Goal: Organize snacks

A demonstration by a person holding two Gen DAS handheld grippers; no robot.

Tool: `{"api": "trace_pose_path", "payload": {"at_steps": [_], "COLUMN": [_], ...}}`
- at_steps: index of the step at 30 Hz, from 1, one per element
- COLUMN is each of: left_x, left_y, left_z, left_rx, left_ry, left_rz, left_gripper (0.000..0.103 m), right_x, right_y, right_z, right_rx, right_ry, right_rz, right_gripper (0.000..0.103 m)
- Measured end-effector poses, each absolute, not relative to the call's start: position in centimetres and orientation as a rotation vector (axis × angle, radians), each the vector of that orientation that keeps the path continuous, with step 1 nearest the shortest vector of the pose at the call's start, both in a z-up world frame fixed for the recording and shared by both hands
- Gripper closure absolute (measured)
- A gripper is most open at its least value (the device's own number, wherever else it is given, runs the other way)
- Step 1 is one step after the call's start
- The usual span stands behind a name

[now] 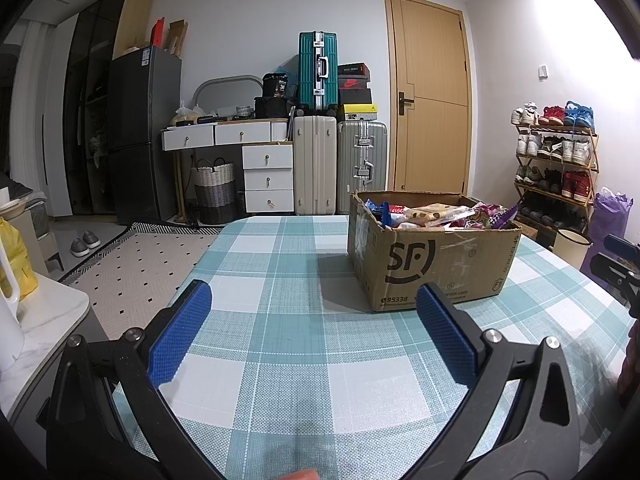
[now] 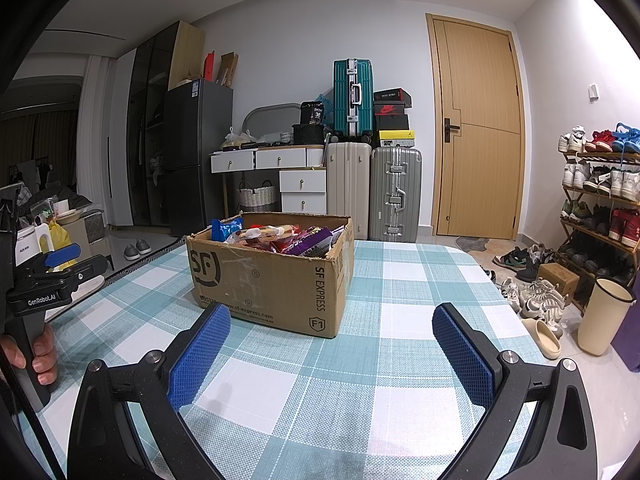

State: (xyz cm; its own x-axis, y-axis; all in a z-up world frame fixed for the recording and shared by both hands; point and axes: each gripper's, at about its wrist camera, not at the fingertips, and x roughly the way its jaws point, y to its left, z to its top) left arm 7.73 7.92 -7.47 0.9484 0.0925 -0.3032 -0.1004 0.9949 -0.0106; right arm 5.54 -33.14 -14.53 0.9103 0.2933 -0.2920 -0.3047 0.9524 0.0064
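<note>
A cardboard box (image 1: 432,256) packed with snacks (image 1: 444,213) is seen standing on the checked tablecloth (image 1: 280,320), toward the table's far edge. The left gripper (image 1: 314,332) and right gripper (image 2: 332,354) are held over the near edge, both spread wide with nothing held. A door (image 2: 480,132) is seen behind.

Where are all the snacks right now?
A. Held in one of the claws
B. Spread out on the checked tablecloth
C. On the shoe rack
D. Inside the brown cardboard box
D. The snack packets are piled in the open cardboard box on the table, and both the left claw and the right claw are open and empty.
</note>
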Motion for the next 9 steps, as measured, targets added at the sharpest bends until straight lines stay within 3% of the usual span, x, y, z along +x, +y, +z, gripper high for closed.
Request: {"api": "trace_pose_path", "payload": {"at_steps": [9], "left_x": [7.82], "left_y": [7.91], "left_z": [-7.52], "left_rx": [-0.025], "left_ry": [0.304], "left_rz": [0.098], "left_gripper": [0.001], "right_x": [5.42], "right_y": [-33.25], "right_z": [-14.48], "right_rx": [-0.040], "right_ry": [0.295], "right_rz": [0.308], "right_gripper": [0.000]}}
